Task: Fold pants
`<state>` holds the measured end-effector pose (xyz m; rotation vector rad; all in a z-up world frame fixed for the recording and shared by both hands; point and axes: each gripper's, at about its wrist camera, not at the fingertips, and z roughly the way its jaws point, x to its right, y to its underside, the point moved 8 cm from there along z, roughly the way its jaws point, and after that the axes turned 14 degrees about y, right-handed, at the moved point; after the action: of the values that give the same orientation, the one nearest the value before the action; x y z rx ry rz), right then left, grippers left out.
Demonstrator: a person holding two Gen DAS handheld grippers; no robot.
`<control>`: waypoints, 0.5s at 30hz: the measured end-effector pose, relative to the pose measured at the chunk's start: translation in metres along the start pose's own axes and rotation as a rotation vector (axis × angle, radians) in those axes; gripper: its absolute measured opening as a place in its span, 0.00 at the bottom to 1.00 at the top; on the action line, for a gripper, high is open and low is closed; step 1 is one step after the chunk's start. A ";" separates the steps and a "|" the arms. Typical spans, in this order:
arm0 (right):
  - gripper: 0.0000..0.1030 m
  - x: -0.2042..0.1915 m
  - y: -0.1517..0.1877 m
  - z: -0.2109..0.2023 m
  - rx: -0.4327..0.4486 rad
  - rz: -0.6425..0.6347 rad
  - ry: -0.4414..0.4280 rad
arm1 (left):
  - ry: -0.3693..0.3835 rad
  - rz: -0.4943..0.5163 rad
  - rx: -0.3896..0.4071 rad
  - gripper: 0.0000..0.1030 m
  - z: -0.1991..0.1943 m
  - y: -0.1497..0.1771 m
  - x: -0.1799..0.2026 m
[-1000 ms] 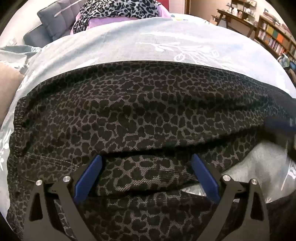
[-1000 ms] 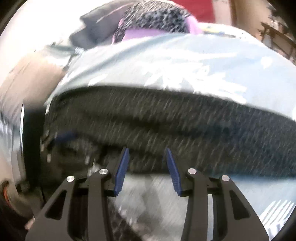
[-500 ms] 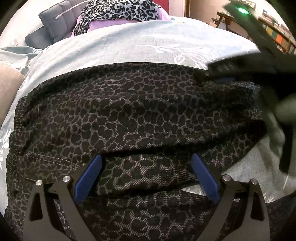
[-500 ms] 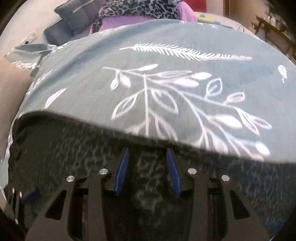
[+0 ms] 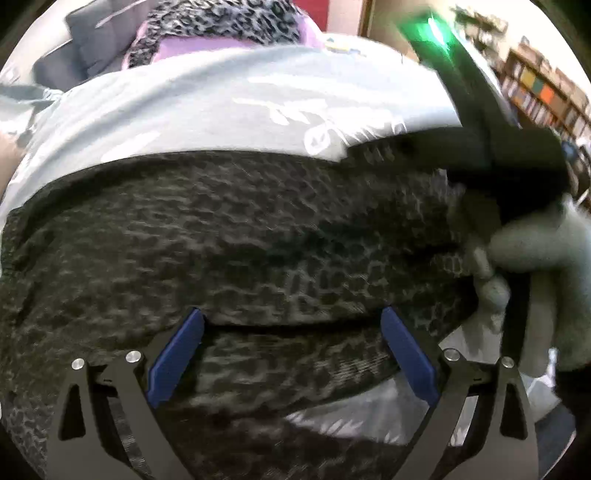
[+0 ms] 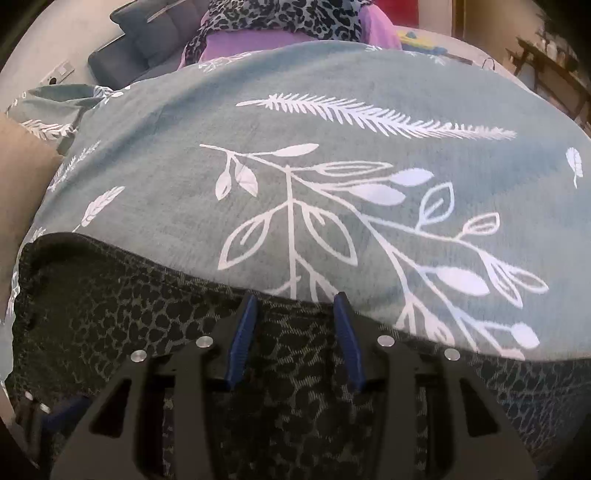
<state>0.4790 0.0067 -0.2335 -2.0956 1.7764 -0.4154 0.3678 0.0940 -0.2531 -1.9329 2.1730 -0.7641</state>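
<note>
Dark leopard-print pants (image 5: 240,236) lie folded lengthwise across a teal bed cover with white leaf prints (image 6: 332,166). My left gripper (image 5: 291,321) is open, its blue pads wide apart over the near folded edge of the pants. My right gripper (image 6: 295,306) is open with a narrower gap, hovering above the far edge of the pants (image 6: 110,317), where the cloth meets the cover. The right gripper's black body and a gloved hand (image 5: 517,206) show at the right of the left wrist view.
A pile of leopard-print and purple clothing (image 6: 280,22) lies at the far side of the bed. A grey sofa (image 6: 140,40) stands behind it at the left. Bookshelves (image 5: 546,88) stand at the far right. A beige cushion (image 6: 18,177) sits at the left edge.
My right gripper swung from the near side of the pants across to their far edge and settled there. My left gripper stayed open over the near fold, shifting slightly.
</note>
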 end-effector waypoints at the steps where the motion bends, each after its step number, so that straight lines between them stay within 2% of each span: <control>1: 0.45 0.000 -0.002 0.002 0.000 0.001 -0.002 | -0.034 0.015 -0.018 0.93 0.006 0.005 0.001; 3: 0.47 0.005 -0.004 0.002 -0.012 0.017 -0.017 | -0.064 0.063 -0.005 0.93 0.002 0.014 0.008; 5: 0.48 0.016 -0.004 -0.012 0.014 0.039 -0.001 | -0.035 0.069 -0.009 0.93 -0.003 0.019 0.008; 7: 0.49 0.026 0.001 -0.029 0.025 0.067 -0.030 | -0.005 0.065 -0.013 0.93 -0.007 0.020 0.005; 11: 0.52 0.045 0.036 -0.054 -0.017 0.095 -0.057 | -0.010 0.068 -0.010 0.93 -0.010 0.019 0.003; 13: 0.52 0.054 0.056 -0.046 -0.063 0.088 0.013 | -0.014 0.068 -0.008 0.93 -0.011 0.020 0.004; 15: 0.52 0.059 0.060 -0.030 -0.076 0.102 0.033 | -0.014 0.069 -0.007 0.93 -0.009 0.021 0.007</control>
<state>0.4229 -0.0623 -0.2342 -2.0478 1.9371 -0.3625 0.3439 0.0911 -0.2530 -1.8497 2.2242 -0.7311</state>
